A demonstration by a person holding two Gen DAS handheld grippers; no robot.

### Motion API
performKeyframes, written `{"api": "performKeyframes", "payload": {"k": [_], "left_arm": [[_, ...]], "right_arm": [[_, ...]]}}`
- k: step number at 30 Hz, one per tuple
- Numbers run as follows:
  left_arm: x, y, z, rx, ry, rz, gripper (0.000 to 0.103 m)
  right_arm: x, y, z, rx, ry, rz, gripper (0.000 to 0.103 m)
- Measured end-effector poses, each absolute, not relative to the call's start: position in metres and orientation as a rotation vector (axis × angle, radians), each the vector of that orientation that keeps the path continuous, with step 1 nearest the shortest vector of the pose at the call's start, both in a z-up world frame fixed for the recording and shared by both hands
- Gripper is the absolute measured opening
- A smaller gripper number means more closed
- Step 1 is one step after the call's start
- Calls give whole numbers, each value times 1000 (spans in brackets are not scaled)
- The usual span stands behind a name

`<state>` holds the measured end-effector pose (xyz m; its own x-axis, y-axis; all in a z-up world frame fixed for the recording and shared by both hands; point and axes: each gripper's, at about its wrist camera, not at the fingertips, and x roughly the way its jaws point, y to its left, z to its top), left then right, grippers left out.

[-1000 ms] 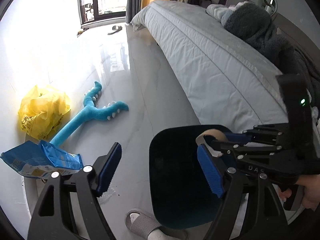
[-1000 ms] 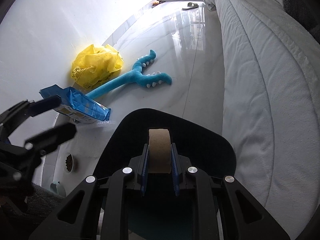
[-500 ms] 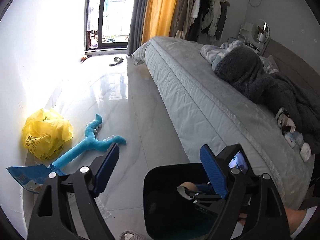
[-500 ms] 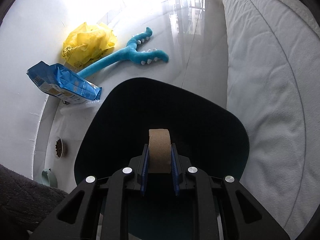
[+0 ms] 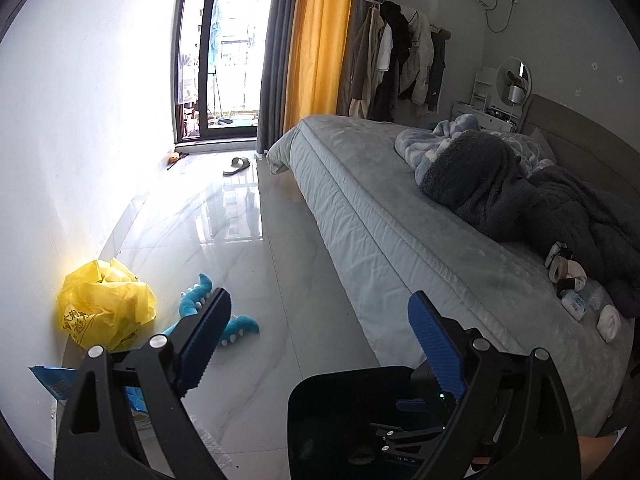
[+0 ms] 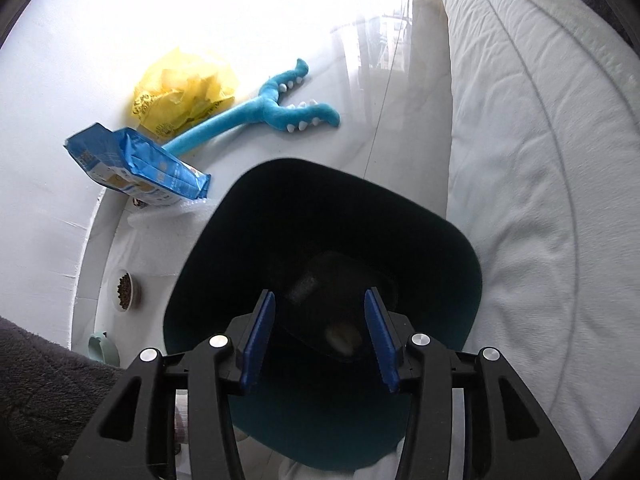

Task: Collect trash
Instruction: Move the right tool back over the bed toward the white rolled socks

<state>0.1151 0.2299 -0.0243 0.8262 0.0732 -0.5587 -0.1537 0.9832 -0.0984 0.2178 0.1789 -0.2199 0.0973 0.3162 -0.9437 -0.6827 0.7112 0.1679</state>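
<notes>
Hovering over the dark bin (image 6: 320, 208), right gripper (image 6: 320, 336) fingers gaping, gripping nothing. Lying inside at 6 o'clock, pale cardboard roll (image 6: 340, 336). Left gripper (image 5: 320, 344) spreading wide, empty.

The bin (image 6: 320, 208) stands on the floor (image 6: 360, 92) just beside the bed (image 6: 540, 160), which fills the right of the right wrist frame. The right tool (image 6: 320, 340) is positioned over the bin opening; a roll (image 6: 340, 336) lies inside at the bottom. At upper left of the frame, the bag (image 6: 184, 92) rests against the wall, touching the plush toy (image 6: 280, 108) to its right. The packet (image 6: 136, 164) lies below the bag, left of the bin. The food bowl (image 6: 126, 290) sits at lower left.
</notes>
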Motion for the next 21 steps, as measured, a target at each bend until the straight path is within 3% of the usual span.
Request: {"api": "performKeyframes", "payload": {"k": [4, 7, 21], "left_arm": [[119, 221, -15, -173, 565, 108, 93], [122, 208, -8, -158, 562, 97, 94], [144, 148, 3, -110, 546, 27, 96]], "right_arm": [[216, 167, -194, -310, 1220, 804, 52], [213, 156, -171, -274, 1168, 841, 61], [220, 78, -93, -173, 946, 828, 73]]}}
